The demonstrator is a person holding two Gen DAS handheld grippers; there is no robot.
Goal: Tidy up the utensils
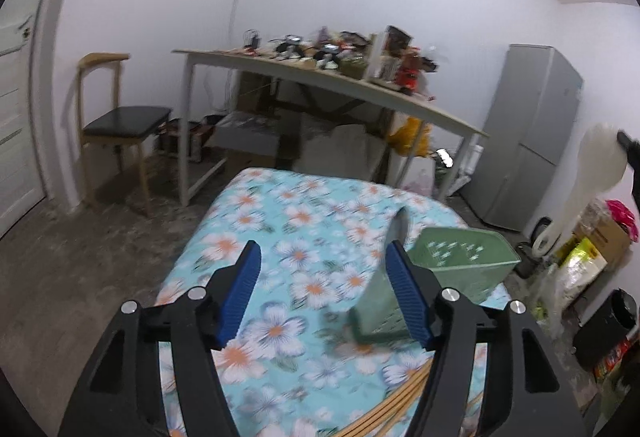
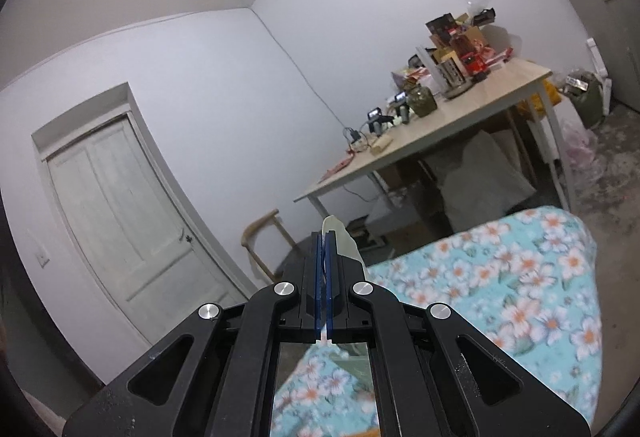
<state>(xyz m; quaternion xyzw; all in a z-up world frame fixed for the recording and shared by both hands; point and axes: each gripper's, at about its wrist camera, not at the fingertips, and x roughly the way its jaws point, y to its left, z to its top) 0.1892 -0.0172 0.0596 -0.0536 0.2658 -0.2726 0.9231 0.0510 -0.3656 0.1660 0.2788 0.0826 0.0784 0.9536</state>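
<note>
Left gripper [image 1: 322,291]: fingers apart, nothing between them, green basket [image 1: 460,269] at lower right. Right gripper [image 2: 325,289]: fingers clamped on white spoon [image 2: 343,242].

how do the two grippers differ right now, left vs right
The left gripper has its jaws wide apart with nothing between the blue pads; the right gripper is shut on a white rice paddle. The left gripper hangs over the floral cloth beside the green basket; the right gripper is raised, holding the white rice paddle in the air past the cloth's edge. Both share black frames and blue ribbed pads.
</note>
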